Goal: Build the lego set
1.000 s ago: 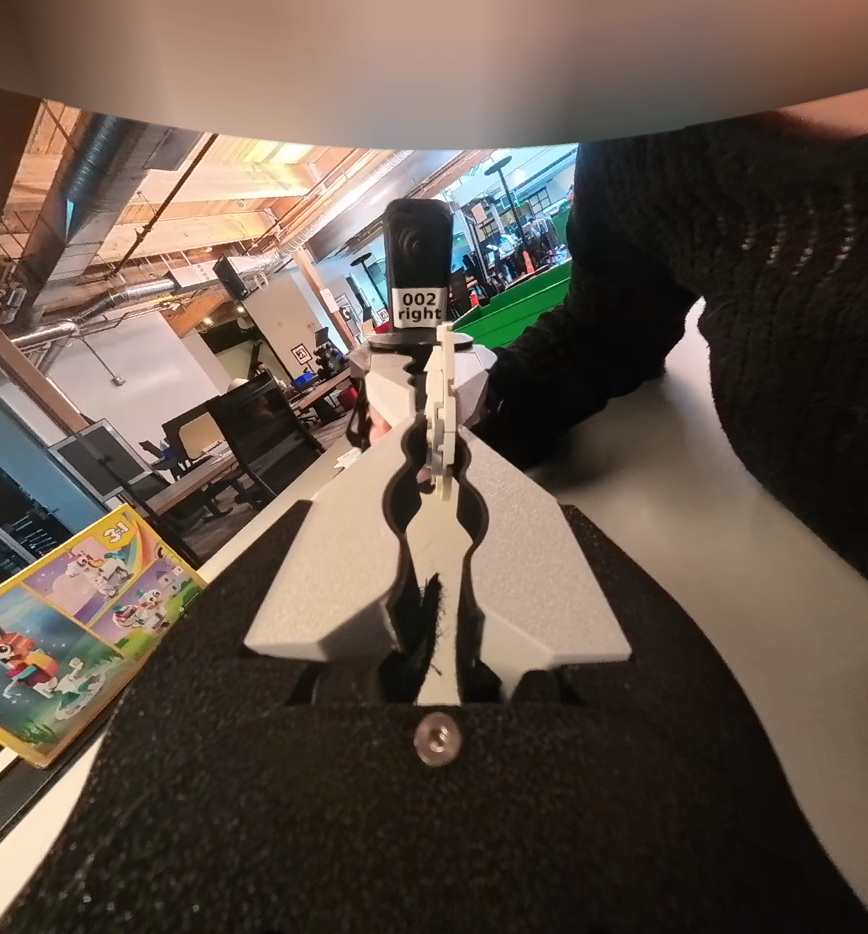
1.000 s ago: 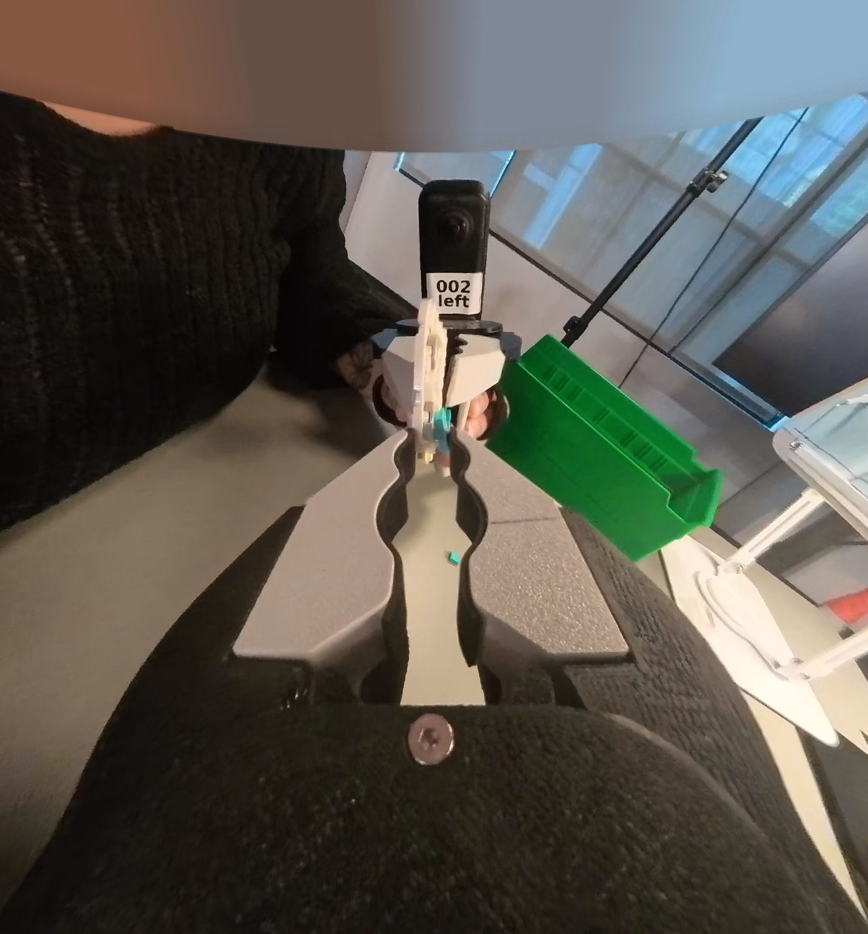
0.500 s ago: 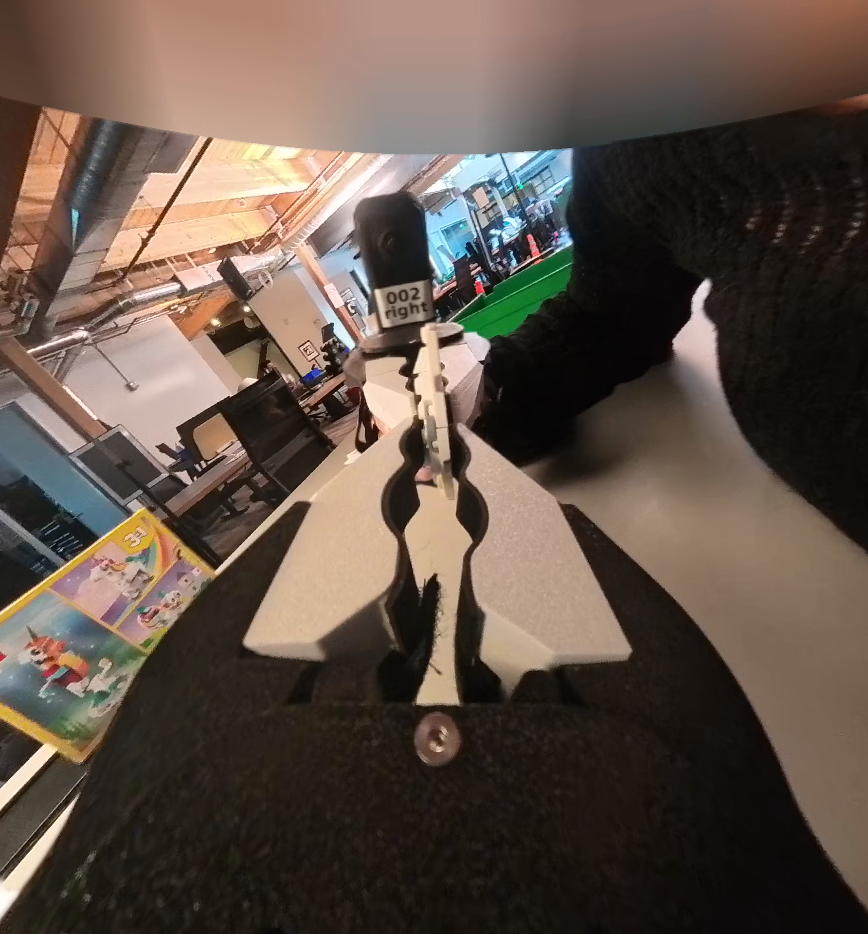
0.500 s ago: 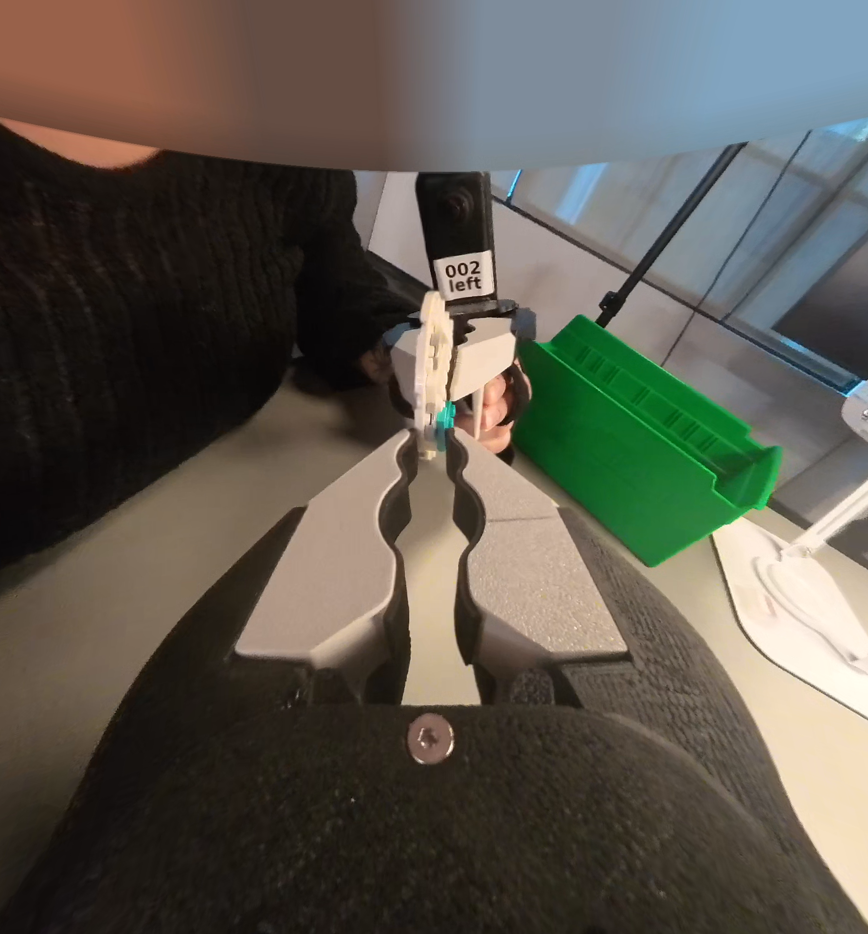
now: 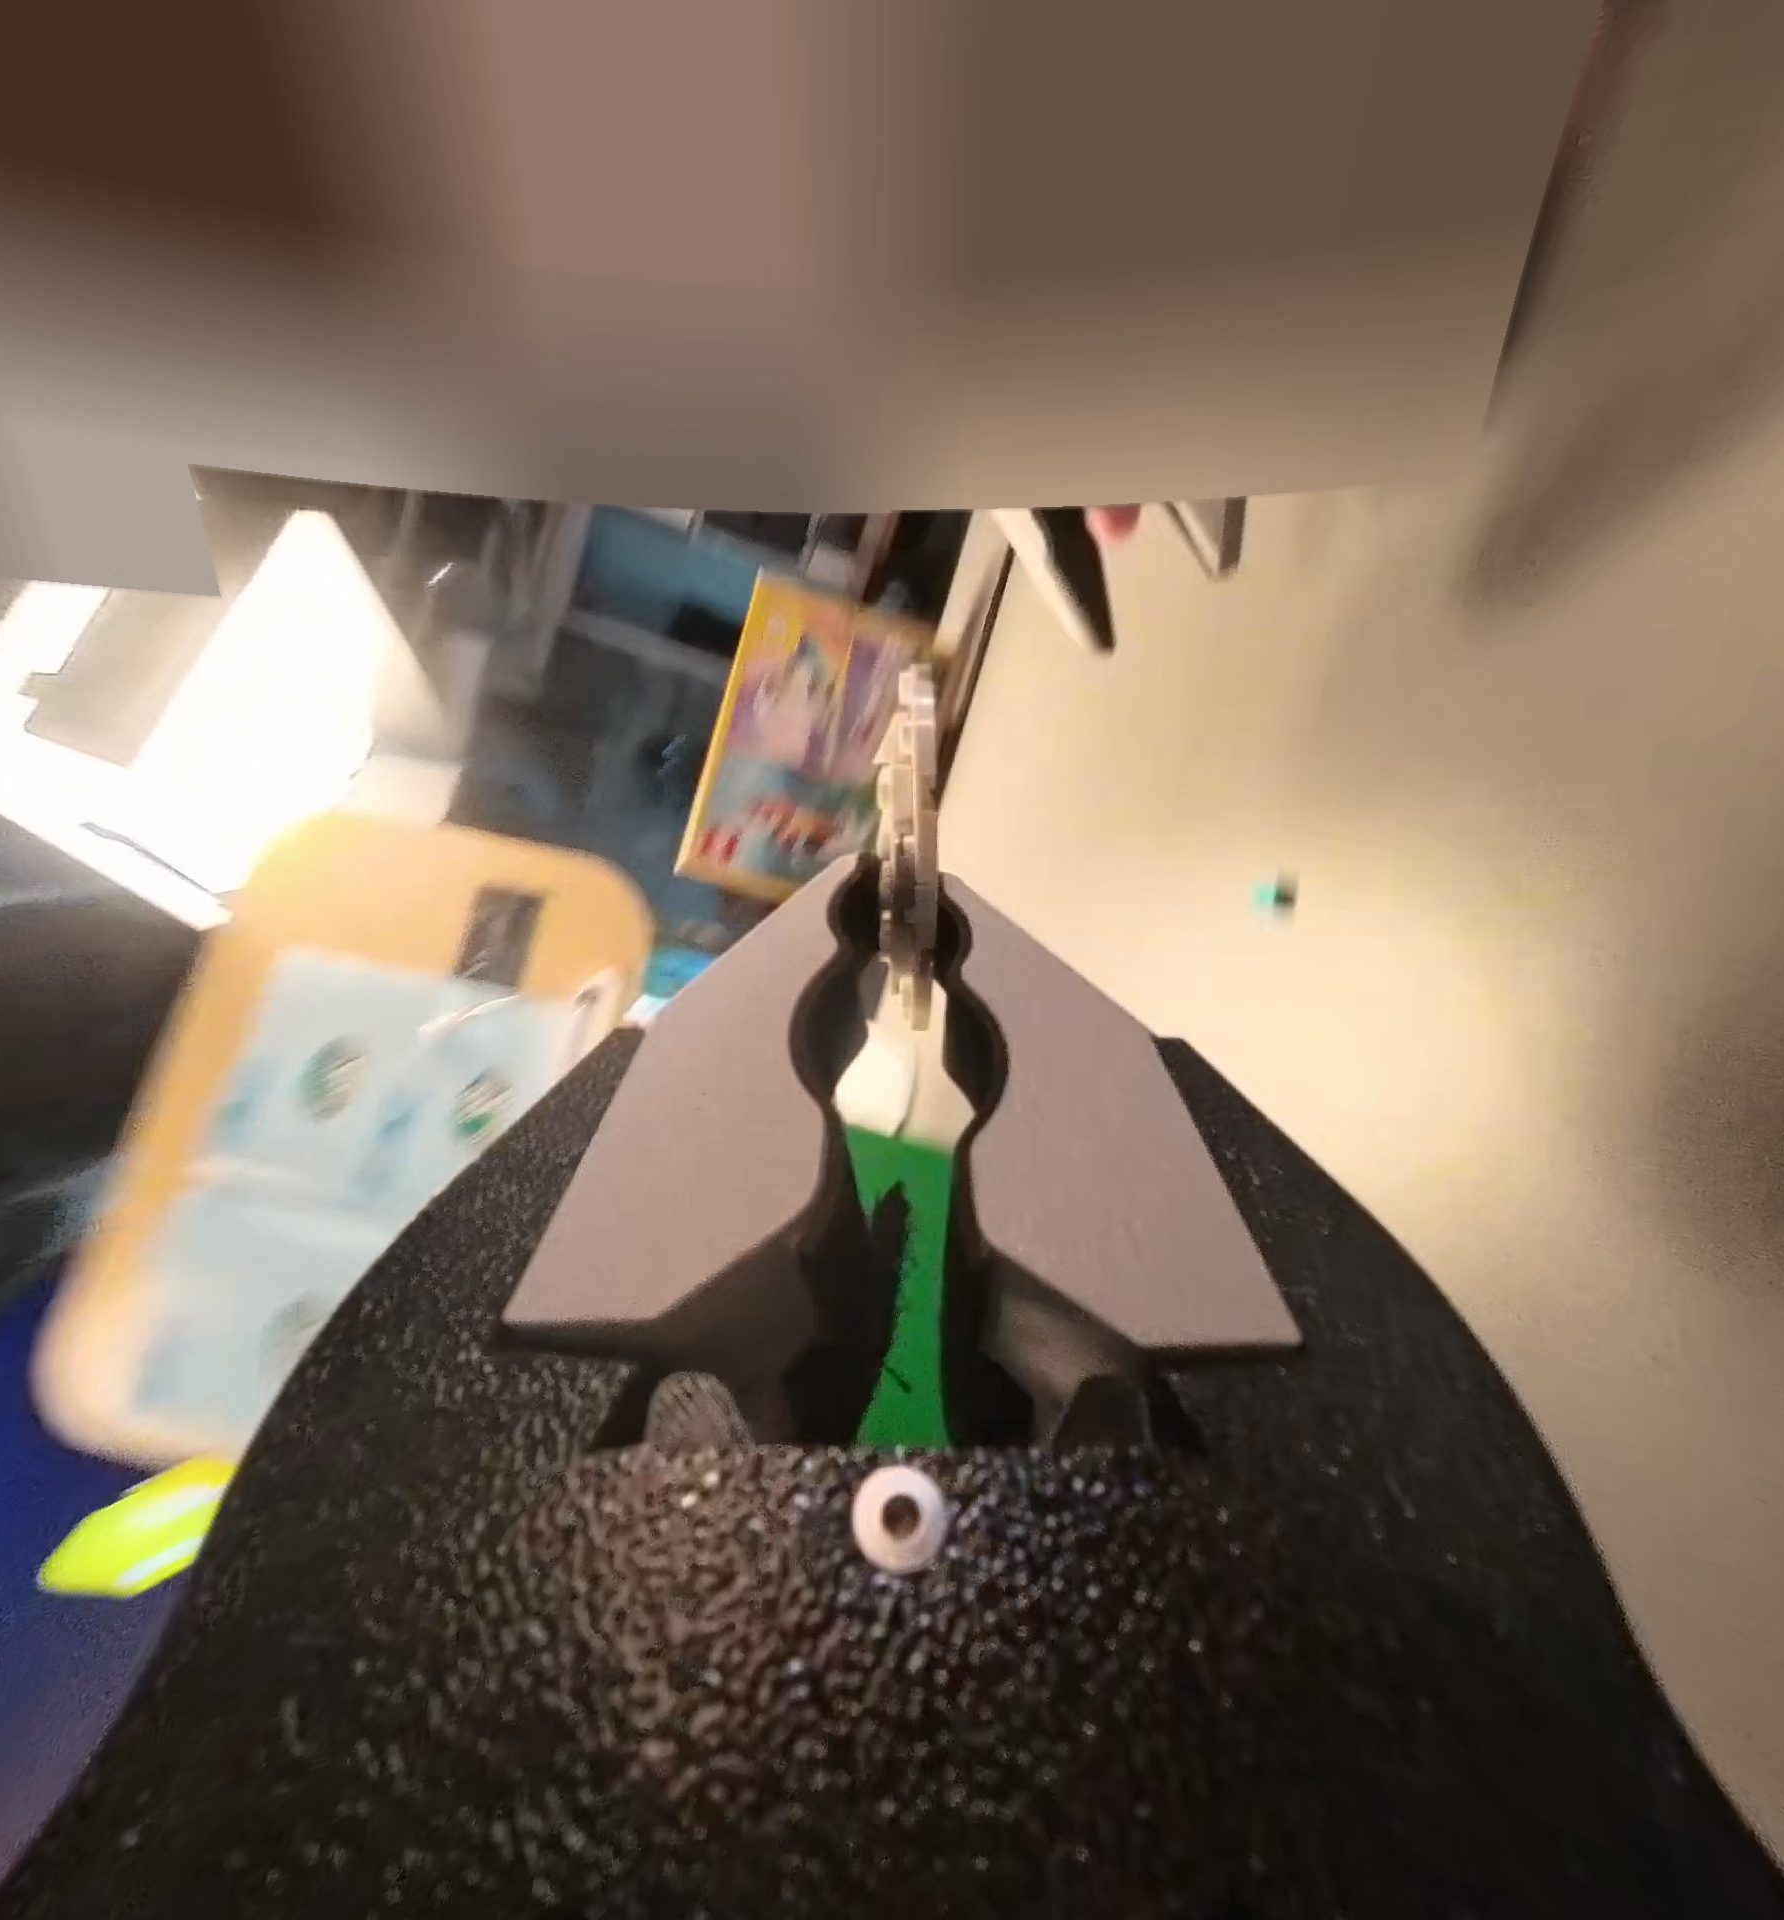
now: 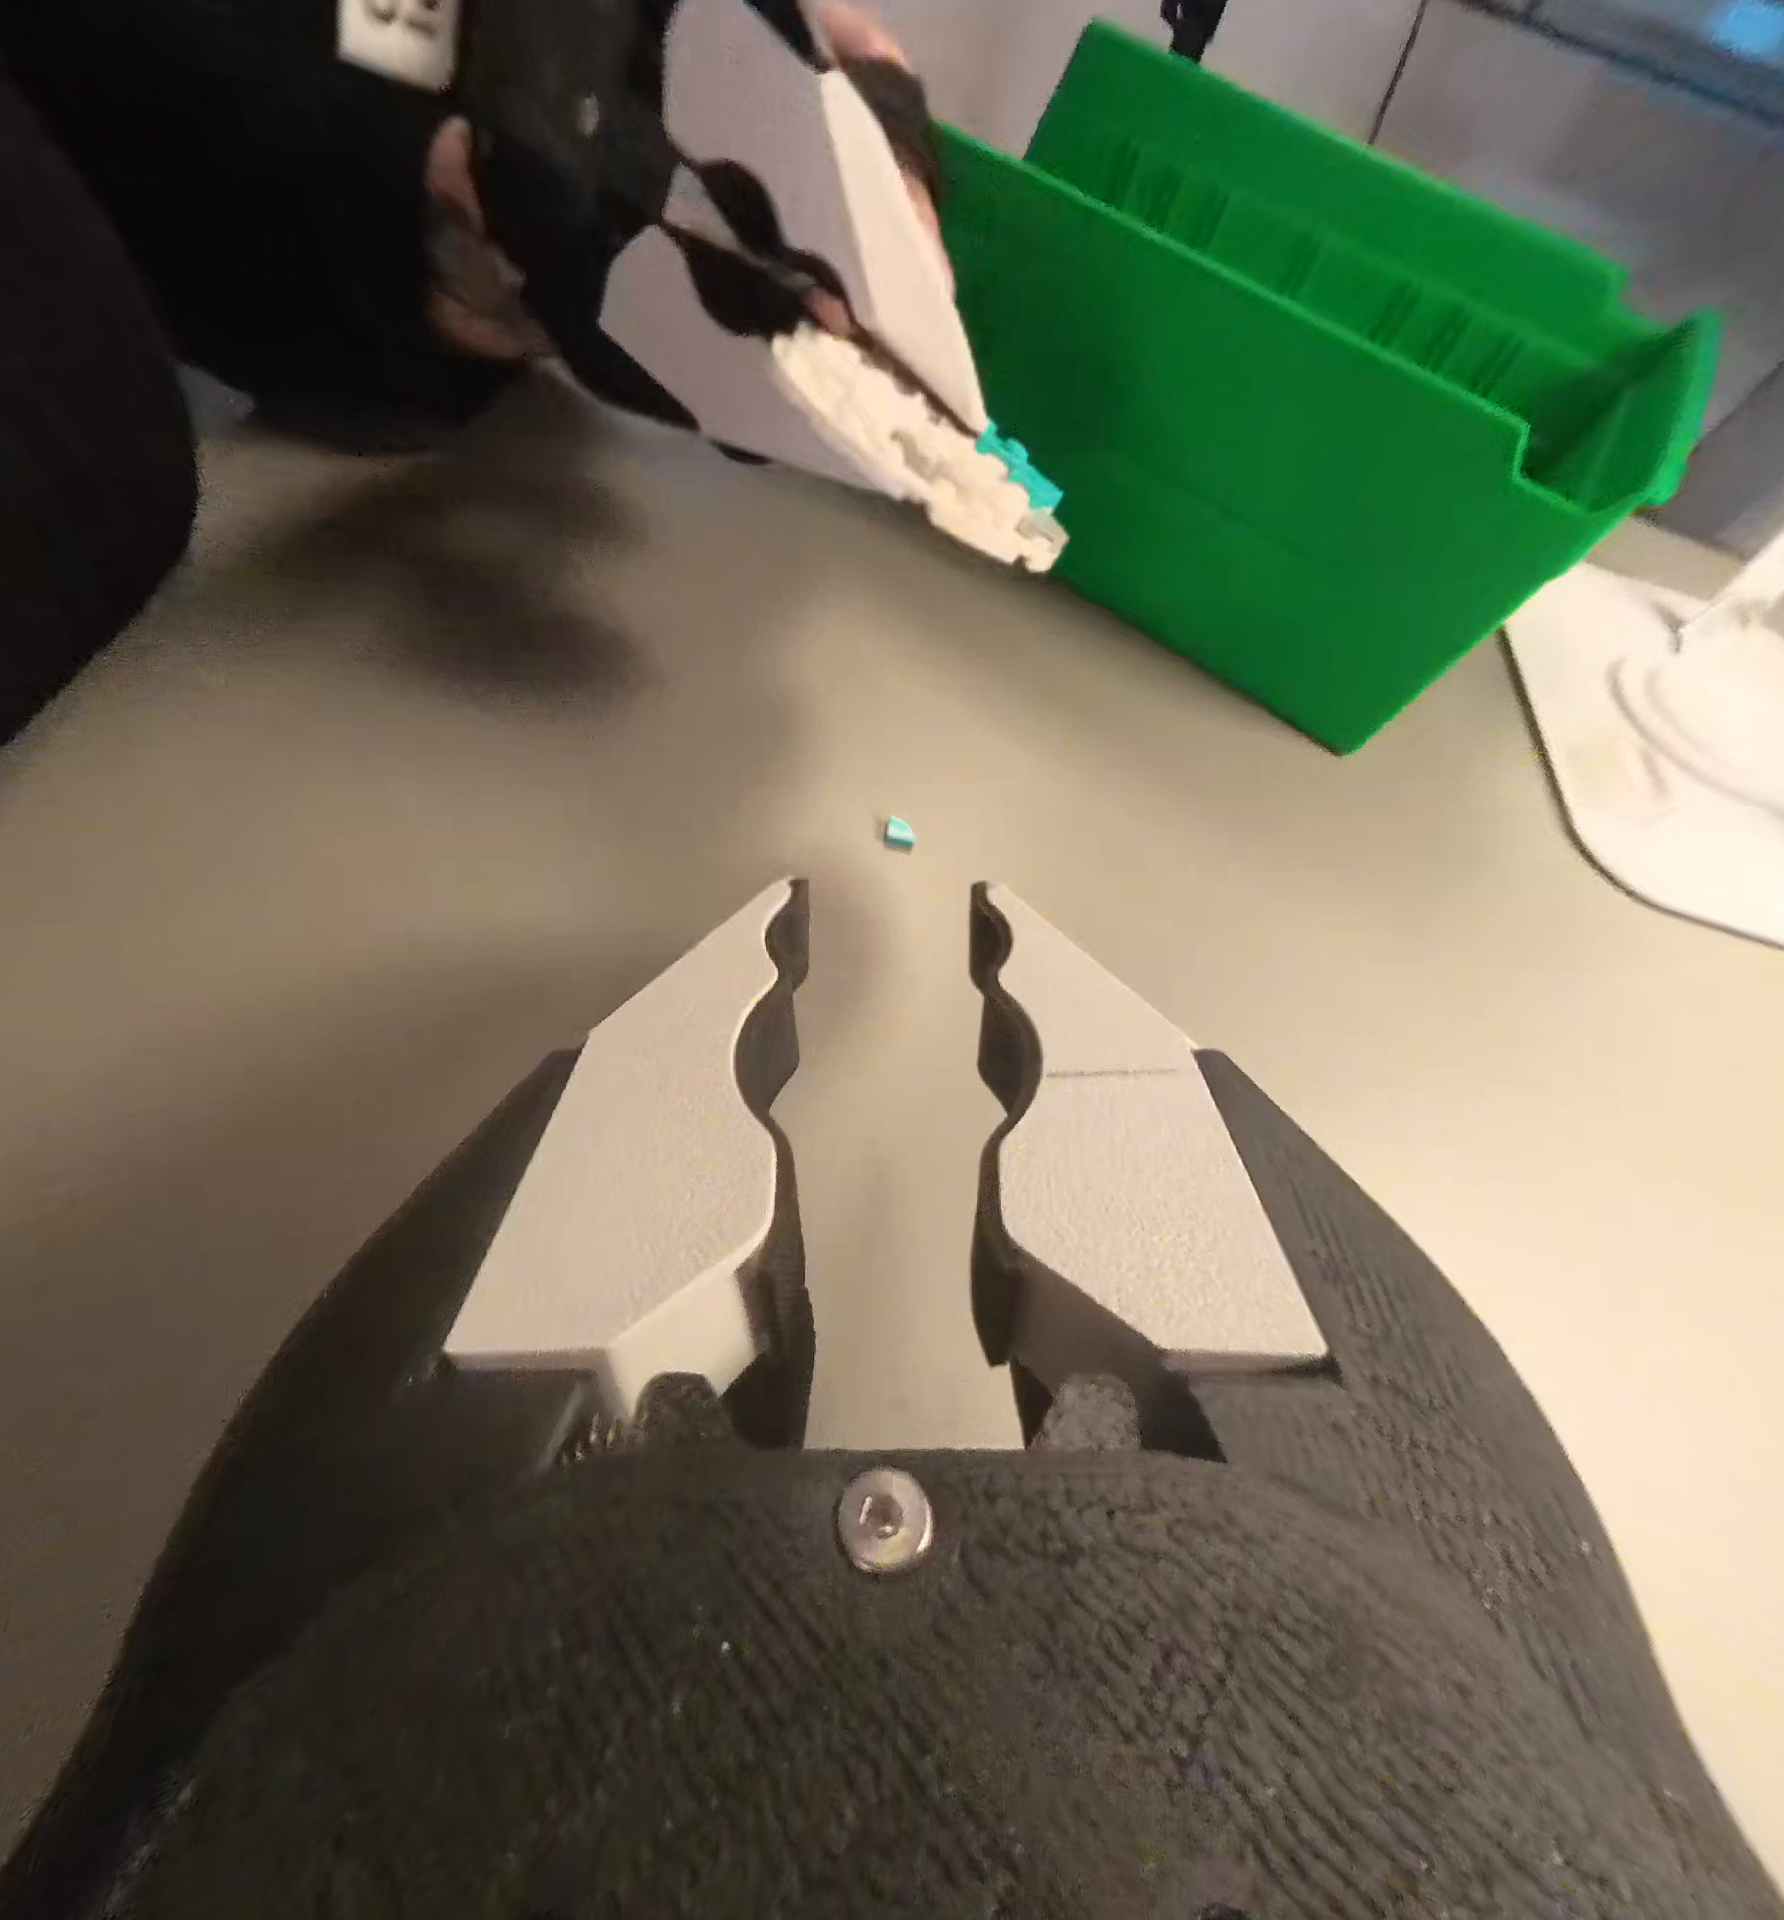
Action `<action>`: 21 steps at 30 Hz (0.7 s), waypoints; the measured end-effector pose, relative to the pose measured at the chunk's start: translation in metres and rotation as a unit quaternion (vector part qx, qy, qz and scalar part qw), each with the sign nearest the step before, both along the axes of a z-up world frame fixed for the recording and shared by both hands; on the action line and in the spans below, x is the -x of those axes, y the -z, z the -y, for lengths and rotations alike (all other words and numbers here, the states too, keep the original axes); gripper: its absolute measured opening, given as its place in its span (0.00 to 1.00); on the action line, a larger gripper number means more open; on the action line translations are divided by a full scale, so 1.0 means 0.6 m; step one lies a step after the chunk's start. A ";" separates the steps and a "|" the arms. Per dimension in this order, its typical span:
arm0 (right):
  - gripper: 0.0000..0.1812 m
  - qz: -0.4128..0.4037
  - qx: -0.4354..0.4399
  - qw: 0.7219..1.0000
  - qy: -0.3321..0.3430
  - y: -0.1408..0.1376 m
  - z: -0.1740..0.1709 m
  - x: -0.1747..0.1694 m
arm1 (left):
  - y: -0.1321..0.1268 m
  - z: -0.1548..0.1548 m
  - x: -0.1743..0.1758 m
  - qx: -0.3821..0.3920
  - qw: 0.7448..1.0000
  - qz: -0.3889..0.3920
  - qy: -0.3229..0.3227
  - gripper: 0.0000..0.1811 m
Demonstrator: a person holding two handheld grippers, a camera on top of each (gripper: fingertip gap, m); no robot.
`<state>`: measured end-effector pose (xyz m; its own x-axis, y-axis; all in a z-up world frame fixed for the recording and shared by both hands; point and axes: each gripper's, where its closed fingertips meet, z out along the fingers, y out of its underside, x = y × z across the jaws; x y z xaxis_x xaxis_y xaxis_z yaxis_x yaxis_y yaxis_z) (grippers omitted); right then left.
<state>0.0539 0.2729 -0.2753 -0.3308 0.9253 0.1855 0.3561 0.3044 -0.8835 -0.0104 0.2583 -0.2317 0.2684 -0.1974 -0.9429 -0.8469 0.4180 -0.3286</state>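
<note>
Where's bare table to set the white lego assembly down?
Bare table lies between the open right gripper and the person's dark sleeve, apart from one small teal piece. It is crowded near the green bin and white stand base, where the left gripper holds the white lego assembly.

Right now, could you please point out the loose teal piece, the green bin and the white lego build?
teal piece [image 6: 899, 830]: right wrist view, its top face.
green bin [image 6: 1283, 499]: right wrist view, its near wall.
white lego build [image 6: 929, 473]: right wrist view, its studded middle.
</note>
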 end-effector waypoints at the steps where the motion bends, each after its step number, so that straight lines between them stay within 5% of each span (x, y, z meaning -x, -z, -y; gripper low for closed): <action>1: 0.16 0.016 0.010 1.000 0.000 0.008 0.006 0.010 | 0.008 0.001 0.009 -0.016 0.999 -0.031 -0.024 0.03; 5: 0.17 0.061 0.035 0.998 0.002 0.035 0.022 0.050 | 0.039 0.007 0.025 -0.057 0.986 -0.137 -0.076 0.03; 14: 0.16 0.043 0.024 0.997 0.065 0.031 0.008 0.084 | 0.030 0.004 0.021 -0.084 0.984 -0.134 -0.082 0.03; 21: 0.19 0.069 0.009 0.997 0.044 0.046 0.020 0.084 | 0.021 0.008 0.022 -0.115 0.976 -0.160 -0.091 0.03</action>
<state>0.0036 0.2609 -0.3029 -0.2693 0.9547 0.1269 0.4986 0.2509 -0.8297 -0.0234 0.2538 -0.2442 -0.0357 0.0531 -0.9980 -0.9579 0.2828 0.0493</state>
